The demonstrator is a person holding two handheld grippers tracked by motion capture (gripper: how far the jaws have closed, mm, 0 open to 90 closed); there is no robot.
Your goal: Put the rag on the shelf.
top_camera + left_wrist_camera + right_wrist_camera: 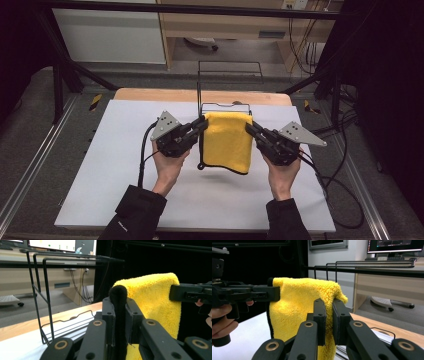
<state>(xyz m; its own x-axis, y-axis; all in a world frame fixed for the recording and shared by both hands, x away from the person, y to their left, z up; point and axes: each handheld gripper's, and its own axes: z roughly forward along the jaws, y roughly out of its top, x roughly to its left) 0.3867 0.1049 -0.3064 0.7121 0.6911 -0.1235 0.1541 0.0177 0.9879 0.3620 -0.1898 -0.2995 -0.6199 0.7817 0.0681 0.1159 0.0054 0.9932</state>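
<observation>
A yellow towel [227, 141] with a black edge hangs folded in the air above the white table, just in front of a black wire rack [227, 106]. My left gripper [202, 123] is shut on the towel's top left corner, where the black hem [118, 293] bulges between the jaws. My right gripper [248, 127] is shut on the top right corner [337, 298]. In the left gripper view the towel [155, 300] spreads to the right toward the other gripper [191, 293]. In the right gripper view the towel [297, 307] spreads left toward the left gripper [265, 293].
The white table sheet [125, 165] lies over a wooden top [150, 94]. The rack's upright wires [40, 290] stand beyond the towel. Black frame bars [75, 70] and cables [345, 200] flank the table. A desk with monitors [397, 245] is behind.
</observation>
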